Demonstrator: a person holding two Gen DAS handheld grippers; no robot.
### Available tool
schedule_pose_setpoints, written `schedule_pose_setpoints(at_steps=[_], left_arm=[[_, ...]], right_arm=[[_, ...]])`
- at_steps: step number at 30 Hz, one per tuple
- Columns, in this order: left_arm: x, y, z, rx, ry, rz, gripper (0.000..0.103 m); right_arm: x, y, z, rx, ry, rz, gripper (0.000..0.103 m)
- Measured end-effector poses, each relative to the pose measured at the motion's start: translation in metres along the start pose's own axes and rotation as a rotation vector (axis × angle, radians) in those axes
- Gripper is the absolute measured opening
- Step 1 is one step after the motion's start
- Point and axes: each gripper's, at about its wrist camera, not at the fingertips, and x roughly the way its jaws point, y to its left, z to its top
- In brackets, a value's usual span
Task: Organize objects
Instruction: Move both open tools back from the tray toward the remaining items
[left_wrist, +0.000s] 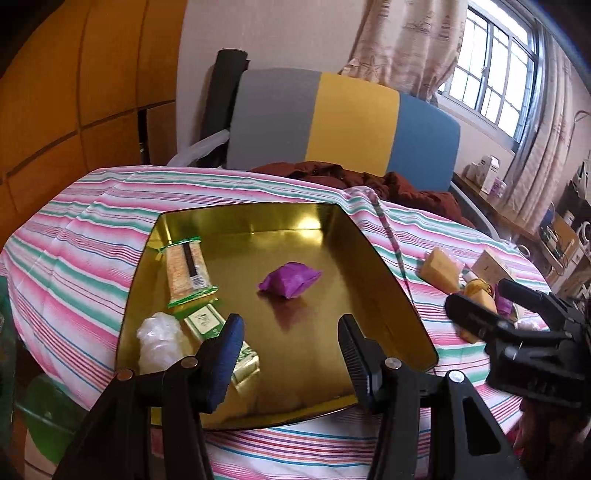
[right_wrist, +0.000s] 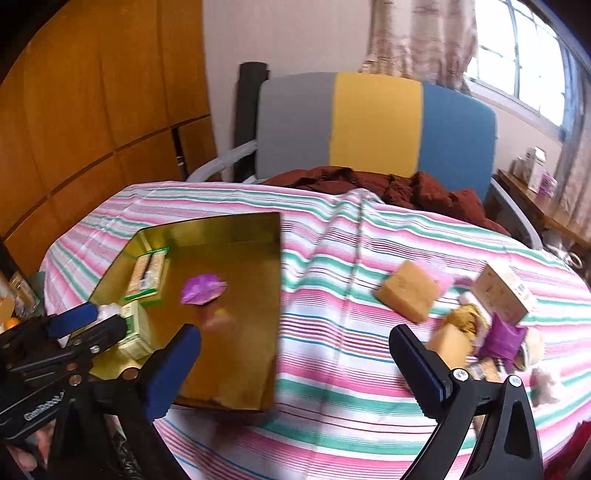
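A gold metal tray lies on the striped cloth. Inside it are a purple packet, a long green-edged snack pack, a green box and a clear crumpled wrapper. My left gripper hovers open over the tray's near end, holding nothing. My right gripper is open above the cloth between the tray and a heap of loose snacks on the right. A tan packet lies apart from the heap.
A small cream carton stands at the heap's far side. Behind the table is a grey, yellow and blue chair with dark red clothing on it. A wooden wardrobe fills the left; a window is at right.
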Motion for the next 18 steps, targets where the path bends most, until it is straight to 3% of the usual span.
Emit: schedule_pose_setpoints(at_steps=[7, 18], left_arm=[[0.000, -0.016, 0.003, 0.053, -0.005, -0.041, 0.054], [0.004, -0.070, 0.012, 0.189, 0.014, -0.182, 0.054]], right_arm=[[-0.003, -0.058, -0.003, 0.089, 0.021, -0.096, 0.103], [-0.021, -0.182, 0.004, 0.267, 0.045, -0.243, 0.103]])
